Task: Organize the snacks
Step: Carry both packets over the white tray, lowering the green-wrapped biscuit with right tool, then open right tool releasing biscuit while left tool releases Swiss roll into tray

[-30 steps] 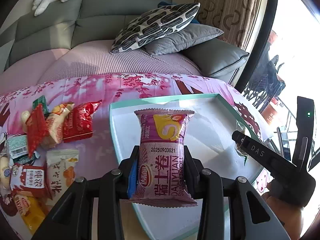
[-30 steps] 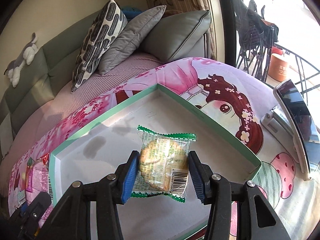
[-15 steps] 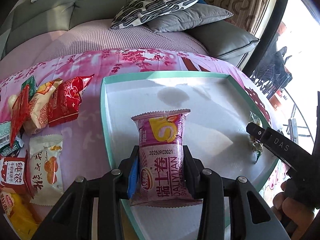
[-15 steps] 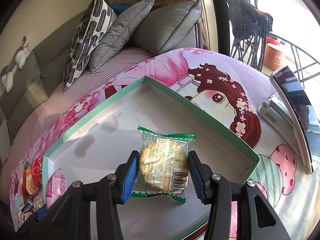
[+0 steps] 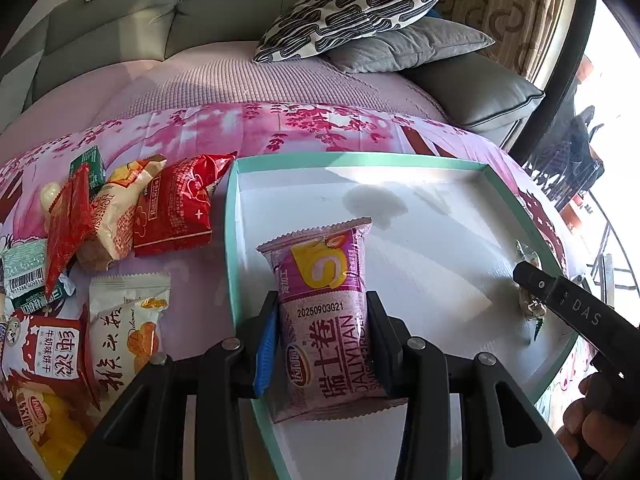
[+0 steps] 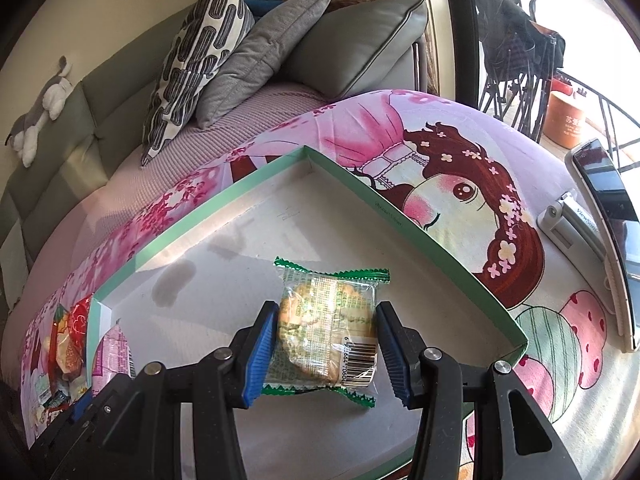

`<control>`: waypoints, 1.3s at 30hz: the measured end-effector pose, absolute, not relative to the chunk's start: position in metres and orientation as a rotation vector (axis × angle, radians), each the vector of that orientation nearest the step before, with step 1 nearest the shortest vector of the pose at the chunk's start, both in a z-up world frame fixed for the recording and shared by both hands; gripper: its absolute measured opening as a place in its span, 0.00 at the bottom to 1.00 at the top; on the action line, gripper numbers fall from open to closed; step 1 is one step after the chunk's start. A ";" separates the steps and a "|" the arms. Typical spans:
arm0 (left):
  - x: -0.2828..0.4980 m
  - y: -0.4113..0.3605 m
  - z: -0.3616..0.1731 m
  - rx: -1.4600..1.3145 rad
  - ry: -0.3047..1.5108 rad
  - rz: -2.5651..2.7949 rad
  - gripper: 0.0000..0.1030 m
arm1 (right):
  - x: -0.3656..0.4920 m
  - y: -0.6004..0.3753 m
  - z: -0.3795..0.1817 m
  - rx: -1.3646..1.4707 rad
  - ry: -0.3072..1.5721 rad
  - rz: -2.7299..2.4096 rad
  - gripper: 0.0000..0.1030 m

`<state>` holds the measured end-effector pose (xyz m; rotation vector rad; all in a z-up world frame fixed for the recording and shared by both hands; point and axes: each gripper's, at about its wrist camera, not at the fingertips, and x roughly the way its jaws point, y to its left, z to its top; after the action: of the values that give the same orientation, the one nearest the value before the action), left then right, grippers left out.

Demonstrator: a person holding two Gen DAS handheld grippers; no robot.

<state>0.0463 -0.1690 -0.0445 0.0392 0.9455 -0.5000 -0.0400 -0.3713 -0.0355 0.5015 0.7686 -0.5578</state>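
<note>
Snacks: a purple roll packet [image 5: 324,320] sits at lower centre between the left gripper [image 5: 320,340] fingers, which are opening, above the green-rimmed tray [image 5: 360,157]; the right gripper [image 6: 326,354] clamps a biscuit packet [image 6: 326,328]; more packets [image 5: 172,208] lie left

The left wrist camera sat just behind the left gripper [image 5: 322,344] and looked forward and down along its fingers, very near the tray [image 5: 230,216]. It faced the sofa [image 5: 120,28] at the back, with loose snacks [image 5: 172,208] at its left edge. The right wrist camera sat behind the right gripper [image 6: 326,354] in the same way, tilted down over the tray's [image 6: 400,220] right corner, with the window side at its right. Both views shared the tray, the cushions [image 5: 352,12] and the pink cloth [image 5: 248,128]. Each view caught the other gripper at its edge.
</note>
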 end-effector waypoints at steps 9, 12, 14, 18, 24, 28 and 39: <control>0.048 -0.166 -0.046 0.034 0.936 -0.477 0.42 | -0.036 -0.366 -0.035 0.468 0.782 -0.541 0.51; 0.048 -0.166 -0.046 0.036 0.937 -0.478 0.42 | -0.035 -0.365 -0.035 0.464 0.786 -0.532 0.54; 0.048 -0.167 -0.046 0.040 0.937 -0.478 0.42 | -0.034 -0.364 -0.034 0.459 0.786 -0.530 0.55; 0.048 -0.167 -0.046 0.043 0.938 -0.478 0.42 | -0.033 -0.362 -0.033 0.447 0.786 -0.529 0.56; 0.043 -0.171 -0.041 0.053 0.926 -0.487 0.51 | -0.034 -0.359 -0.029 0.439 0.768 -0.528 0.56; 0.041 -0.170 -0.035 0.055 0.918 -0.485 0.56 | -0.035 -0.359 -0.027 0.439 0.760 -0.527 0.56; 0.039 -0.151 -0.009 0.035 0.851 -0.418 0.62 | -0.036 -0.357 -0.023 0.433 0.747 -0.525 0.56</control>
<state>0.0394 -0.1515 -0.0086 0.0353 0.8513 -0.4180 -0.0356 -0.3572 -0.0233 0.4334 0.7473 -0.5247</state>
